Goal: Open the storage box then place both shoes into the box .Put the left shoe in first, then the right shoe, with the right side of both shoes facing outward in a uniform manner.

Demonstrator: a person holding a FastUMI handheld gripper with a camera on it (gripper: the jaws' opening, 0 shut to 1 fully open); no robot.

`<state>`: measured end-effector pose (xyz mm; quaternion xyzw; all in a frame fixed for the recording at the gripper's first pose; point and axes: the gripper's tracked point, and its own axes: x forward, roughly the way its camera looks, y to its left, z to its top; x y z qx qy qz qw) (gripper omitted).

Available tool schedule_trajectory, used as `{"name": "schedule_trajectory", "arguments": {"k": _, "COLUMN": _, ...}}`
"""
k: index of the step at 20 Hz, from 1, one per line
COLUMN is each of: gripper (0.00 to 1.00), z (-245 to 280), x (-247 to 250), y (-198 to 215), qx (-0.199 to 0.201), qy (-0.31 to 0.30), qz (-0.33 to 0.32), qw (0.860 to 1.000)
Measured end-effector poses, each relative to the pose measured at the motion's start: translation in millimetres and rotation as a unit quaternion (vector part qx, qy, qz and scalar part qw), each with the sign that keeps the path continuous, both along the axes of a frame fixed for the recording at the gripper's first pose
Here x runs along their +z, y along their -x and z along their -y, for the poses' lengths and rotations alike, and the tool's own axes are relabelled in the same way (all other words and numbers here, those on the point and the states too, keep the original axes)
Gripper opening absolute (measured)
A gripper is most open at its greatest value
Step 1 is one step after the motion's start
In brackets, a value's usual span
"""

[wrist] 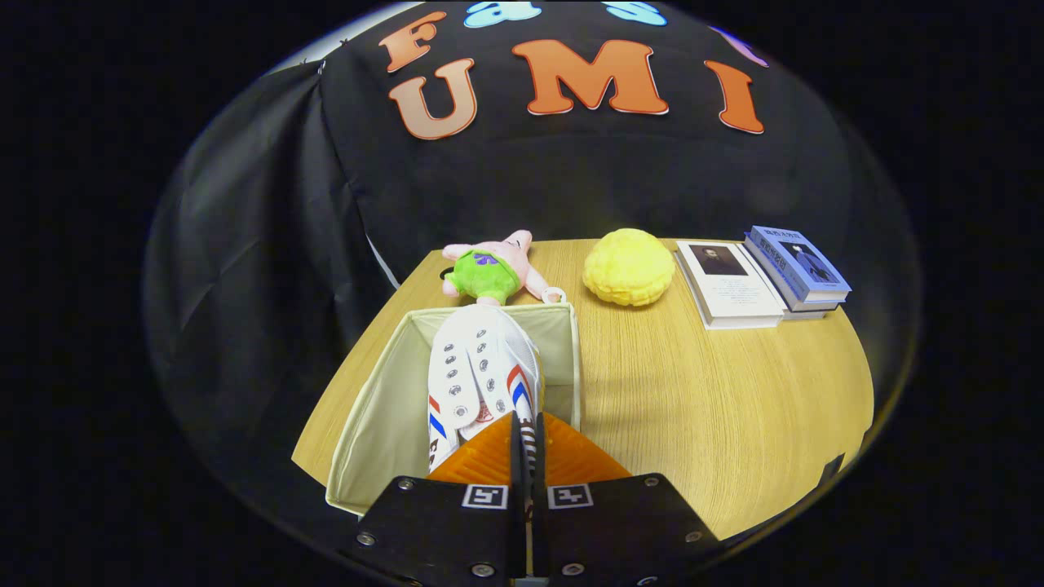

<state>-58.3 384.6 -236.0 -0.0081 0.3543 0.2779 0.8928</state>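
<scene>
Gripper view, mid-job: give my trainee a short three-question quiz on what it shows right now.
1. True or false: the cream fabric storage box on the light wooden table is open.
2. What is the hand-held gripper shut on? A) the round yellow plush bun B) the white lace-up shoe with red and blue stripes C) the green and pink plush toy
3. Fill in: beyond the bun, at the table's far side, lie the white book and the ____ book, side by side.

Key: 1 true; 2 B, the fingers are closed on the shoe's heel end, with the shoe over the open box; 3 blue.
</scene>
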Motion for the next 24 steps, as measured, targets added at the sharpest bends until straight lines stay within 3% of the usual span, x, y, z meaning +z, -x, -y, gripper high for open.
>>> {"name": "schedule_trajectory", "arguments": {"k": 1, "gripper": 0.04, "z": -5.0, "x": 2.7, "y": 3.6, "qx": 0.006, "qy": -0.014, "qz": -0.005, "qw": 1.0}}
{"name": "schedule_trajectory", "arguments": {"k": 2, "gripper": 0.16, "z": -10.5, "x": 12.0, "y": 2.6, "qx": 0.005, "qy": -0.034, "qz": 0.002, "qw": 0.999}}
{"name": "schedule_trajectory", "arguments": {"k": 3, "gripper": 0.19, "z": -12.0, "x": 19.6, "y": 0.4, "qx": 0.008, "qy": -0.04, "qz": 0.012, "qw": 0.999}}
{"name": "schedule_trajectory", "arguments": {"k": 4, "gripper": 0.3, "z": -10.8, "x": 28.1, "y": -0.8, "qx": 0.013, "qy": -0.037, "qz": 0.023, "qw": 0.999}}
{"name": "schedule_trajectory", "arguments": {"k": 5, "gripper": 0.44, "z": -8.8, "x": 32.3, "y": -4.5, "qx": 0.015, "qy": -0.032, "qz": 0.031, "qw": 0.999}}
{"name": "schedule_trajectory", "arguments": {"k": 6, "gripper": 0.73, "z": -5.7, "x": 35.7, "y": -6.0, "qx": 0.016, "qy": -0.028, "qz": 0.038, "qw": 0.999}}
{"name": "schedule_trajectory", "arguments": {"k": 8, "gripper": 0.96, "z": 0.7, "x": 42.4, "y": -14.1, "qx": 0.012, "qy": -0.032, "qz": 0.045, "qw": 0.998}}
{"name": "schedule_trajectory", "arguments": {"k": 17, "gripper": 0.99, "z": 52.4, "x": 111.0, "y": -58.9, "qx": -0.031, "qy": -0.038, "qz": 0.12, "qw": 0.992}}
{"name": "schedule_trajectory", "arguments": {"k": 24, "gripper": 0.99, "z": 108.0, "x": 194.5, "y": -87.8, "qx": -0.07, "qy": -0.04, "qz": 0.221, "qw": 0.972}}
